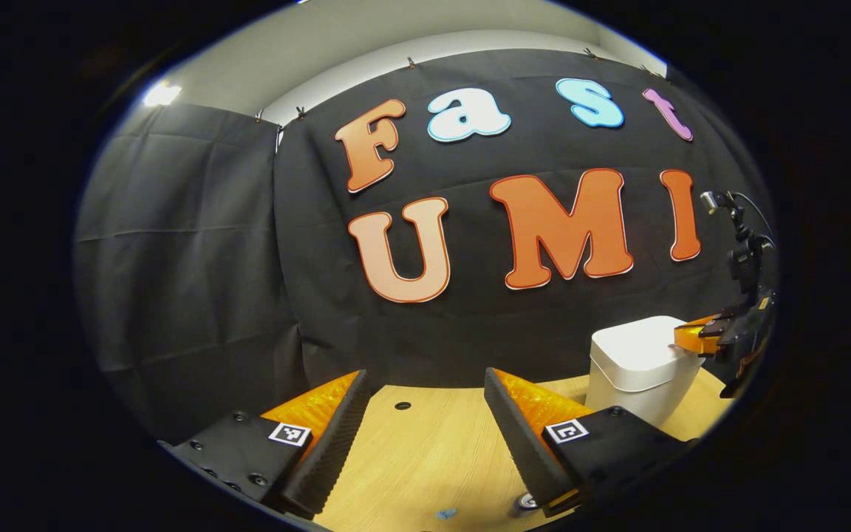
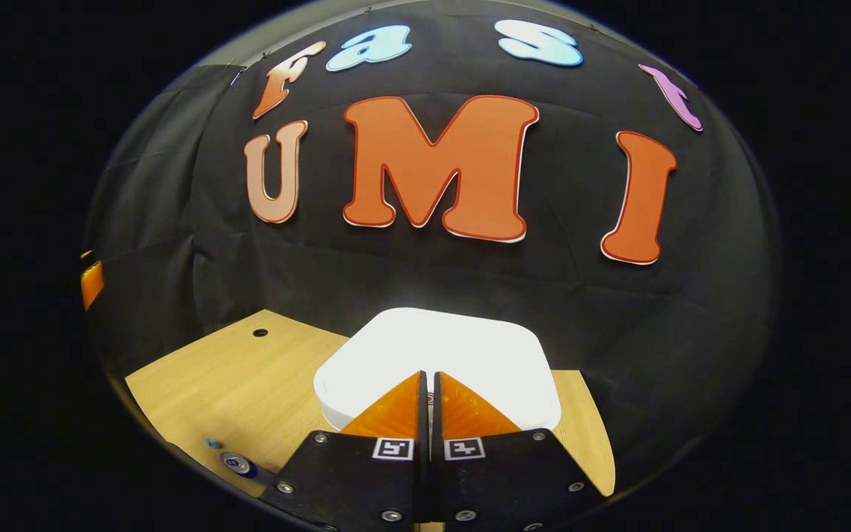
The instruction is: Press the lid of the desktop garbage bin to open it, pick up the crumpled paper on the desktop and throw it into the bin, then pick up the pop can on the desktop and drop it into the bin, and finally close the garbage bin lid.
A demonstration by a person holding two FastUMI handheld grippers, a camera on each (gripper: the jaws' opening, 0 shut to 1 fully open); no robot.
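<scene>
The right claw [image 2: 428, 384], its two fingers pressed together with nothing between them, hangs just over the near edge of the white garbage bin [image 2: 436, 355], whose lid lies flat and shut; the left gripper view catches that claw [image 1: 699, 341] at the bin's [image 1: 636, 366] top from the side; whether the tips touch the lid cannot be told. The scene fits a press to pop the lid as well as a lid just pushed shut; either way a good press goes straight down on the lid, kept short. The left claw [image 1: 425, 399] stands wide open and empty above the table [image 1: 425, 451], well apart from the bin. A small round object [image 2: 236, 463] lies at the table's [image 2: 226, 377] near edge; the paper and can cannot be made out.
</scene>
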